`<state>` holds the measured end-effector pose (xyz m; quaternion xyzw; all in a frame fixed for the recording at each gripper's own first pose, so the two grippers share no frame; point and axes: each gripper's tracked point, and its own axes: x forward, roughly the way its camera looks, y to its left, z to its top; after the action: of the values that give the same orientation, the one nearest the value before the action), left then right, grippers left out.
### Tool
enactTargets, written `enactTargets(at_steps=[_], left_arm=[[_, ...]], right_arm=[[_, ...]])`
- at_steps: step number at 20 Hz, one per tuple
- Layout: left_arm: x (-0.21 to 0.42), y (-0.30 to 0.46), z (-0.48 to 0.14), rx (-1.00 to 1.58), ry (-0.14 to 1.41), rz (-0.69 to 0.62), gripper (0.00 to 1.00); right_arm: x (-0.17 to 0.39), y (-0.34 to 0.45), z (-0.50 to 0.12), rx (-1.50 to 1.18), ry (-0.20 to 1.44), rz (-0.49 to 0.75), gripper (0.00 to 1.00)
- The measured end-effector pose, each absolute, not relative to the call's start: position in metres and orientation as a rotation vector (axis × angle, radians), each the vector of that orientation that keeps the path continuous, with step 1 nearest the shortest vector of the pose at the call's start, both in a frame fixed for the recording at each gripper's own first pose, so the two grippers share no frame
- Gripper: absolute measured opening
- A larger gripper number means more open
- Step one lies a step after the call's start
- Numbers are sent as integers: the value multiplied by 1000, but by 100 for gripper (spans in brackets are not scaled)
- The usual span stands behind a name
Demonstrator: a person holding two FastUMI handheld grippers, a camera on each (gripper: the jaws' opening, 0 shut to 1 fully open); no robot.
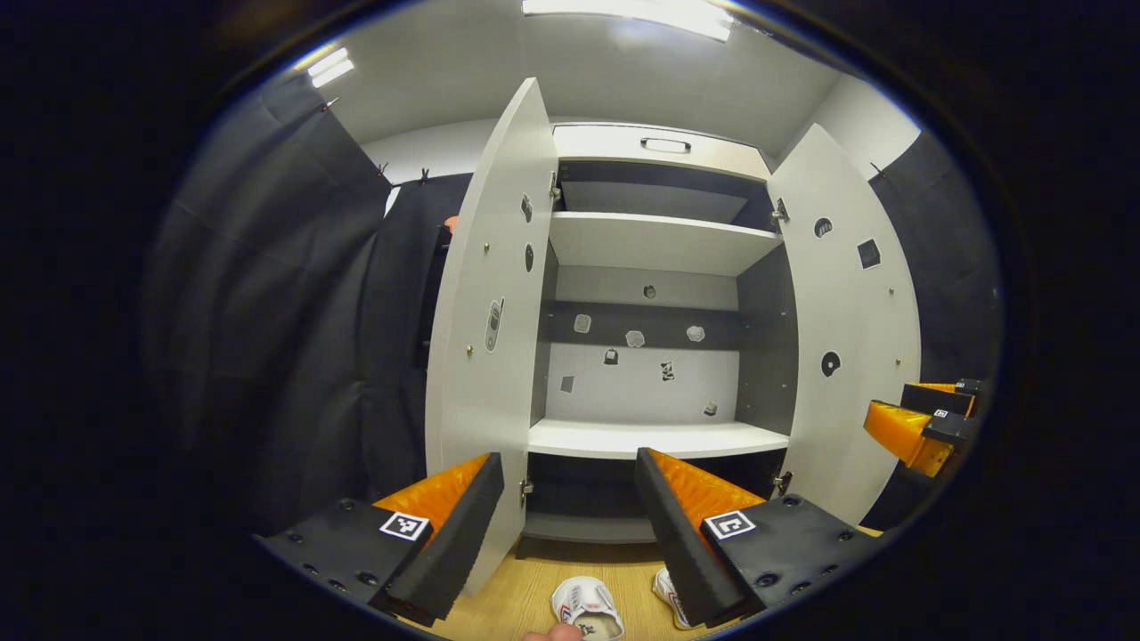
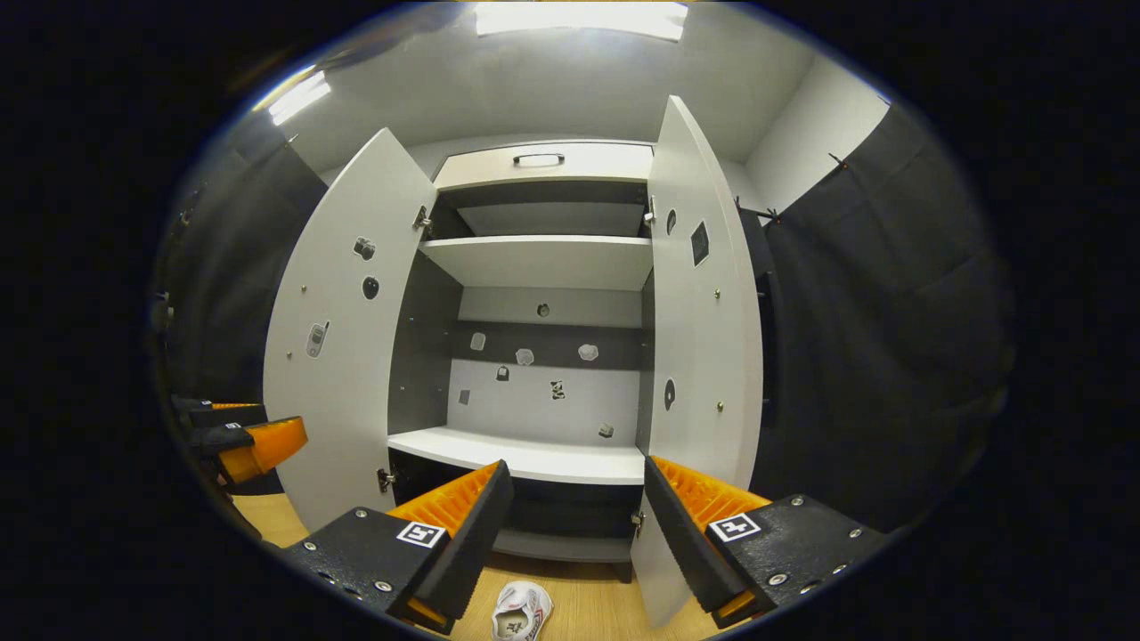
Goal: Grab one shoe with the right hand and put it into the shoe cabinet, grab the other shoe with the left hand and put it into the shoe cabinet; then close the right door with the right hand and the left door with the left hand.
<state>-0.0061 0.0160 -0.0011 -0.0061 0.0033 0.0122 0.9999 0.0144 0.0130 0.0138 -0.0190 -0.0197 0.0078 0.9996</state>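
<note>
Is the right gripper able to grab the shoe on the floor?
Probably yes: the right gripper has its jaws open, and the shoe lies on bare floor just below, nothing between.

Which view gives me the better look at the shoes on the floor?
The left gripper view: both shoes lie on the floor between its open tongs, though cropped at the bottom edge. The right gripper view shows one shoe between its open tongs.

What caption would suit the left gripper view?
Open left gripper faces the shoe cabinet, both doors wide, two shoes on the floor.
</note>
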Motion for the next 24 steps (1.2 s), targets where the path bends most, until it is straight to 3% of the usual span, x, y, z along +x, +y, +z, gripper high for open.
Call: enactTargets(at_steps=[6,15,24], left_arm=[[-11,20,-4,-24,12,34,96],[-23,39,-11,-33,30,73,96],[-25,51,-9,-26,22,92,96]], right_arm=[[46,35,-30,-28,39,93,92],[56,53,-254,-41,497,134,92],[38,49,-370,-149,748,133,91]])
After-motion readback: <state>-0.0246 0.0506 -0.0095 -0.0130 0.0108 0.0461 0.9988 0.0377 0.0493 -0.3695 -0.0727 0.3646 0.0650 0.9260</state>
